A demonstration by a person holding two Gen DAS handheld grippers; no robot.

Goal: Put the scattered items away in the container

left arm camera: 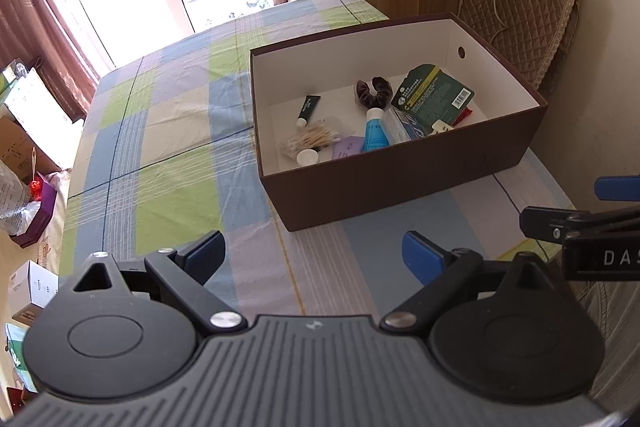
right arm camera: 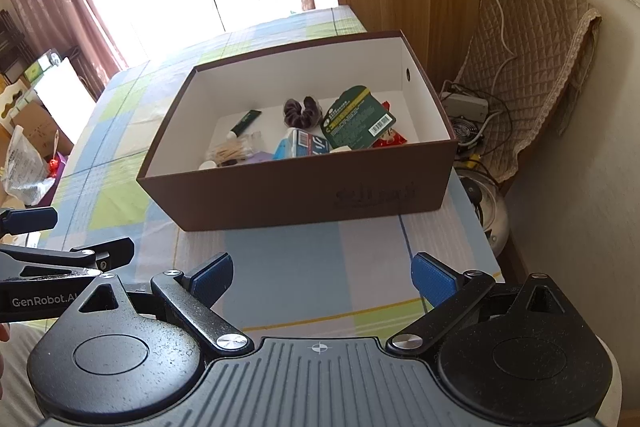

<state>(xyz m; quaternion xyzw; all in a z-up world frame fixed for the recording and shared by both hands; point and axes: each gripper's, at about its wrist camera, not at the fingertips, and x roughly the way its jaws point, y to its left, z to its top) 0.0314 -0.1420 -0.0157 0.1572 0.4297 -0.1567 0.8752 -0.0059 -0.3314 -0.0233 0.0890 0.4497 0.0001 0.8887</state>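
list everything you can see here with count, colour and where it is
box: 1, brown outside, white inside, on the table
tablecloth: 1, green, blue and cream check, over the table
small tube: 1, dark green, in box, left
cotton swabs: 1 bag, in box, front left
scrunchie: 1, dark brown, in box, middle
blue tube: 1, white cap, in box, front
green card pack: 1, in box, right
chair cover: 1, tan quilted, behind box
left gripper: open, empty
right gripper: open, empty

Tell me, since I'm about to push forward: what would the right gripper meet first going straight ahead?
Probably the near brown wall of the box, after bare checked tablecloth. The open right gripper holds nothing; depth is uncertain, so it might instead clear the rim.
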